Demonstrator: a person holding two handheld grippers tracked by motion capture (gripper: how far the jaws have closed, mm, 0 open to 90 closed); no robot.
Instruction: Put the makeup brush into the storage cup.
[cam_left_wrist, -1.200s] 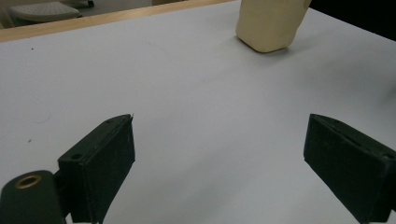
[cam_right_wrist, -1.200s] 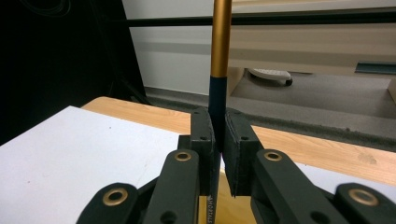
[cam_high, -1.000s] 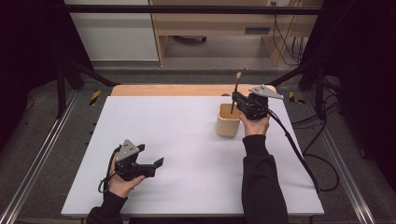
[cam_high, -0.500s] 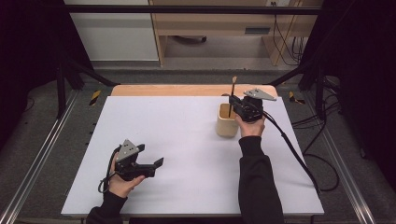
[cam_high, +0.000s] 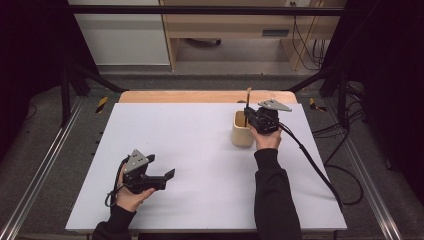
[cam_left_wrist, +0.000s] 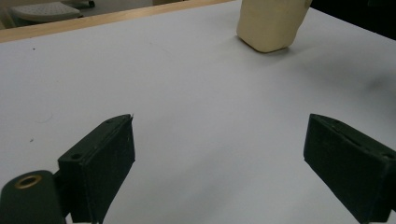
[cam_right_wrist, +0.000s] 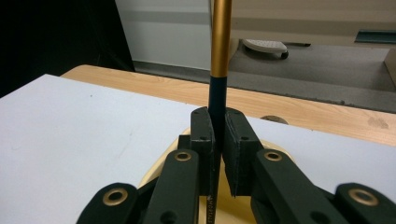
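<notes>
1. Brush (cam_right_wrist: 220, 46) stands straight up, pinched by the right gripper (cam_right_wrist: 217, 135). It has a black stem with a gold band above it. It could be a pen; I cannot tell for sure.
2. Right jaws press together on the black part, just under the gold band. The lower end hangs over the cup (cam_high: 242, 131).
3. Cup is cream in color and sits on the far right part of the white table (cam_high: 200, 150). From above, the right gripper (cam_high: 257, 119) is right over the cup's rim.
4. Left gripper (cam_high: 162, 176) is spread wide and holds nothing. It rests low at the near left of the table, well apart from the cup (cam_left_wrist: 270, 23).
5. I think the brush is light, thin and stiff. It is smooth and round, so it may slip or spin in the jaws.
6. I think the black stem is the best place to hold it. The grip should be firm but not too hard.
7. I think the cup is light too. A bump on its rim could tip it over.
</notes>
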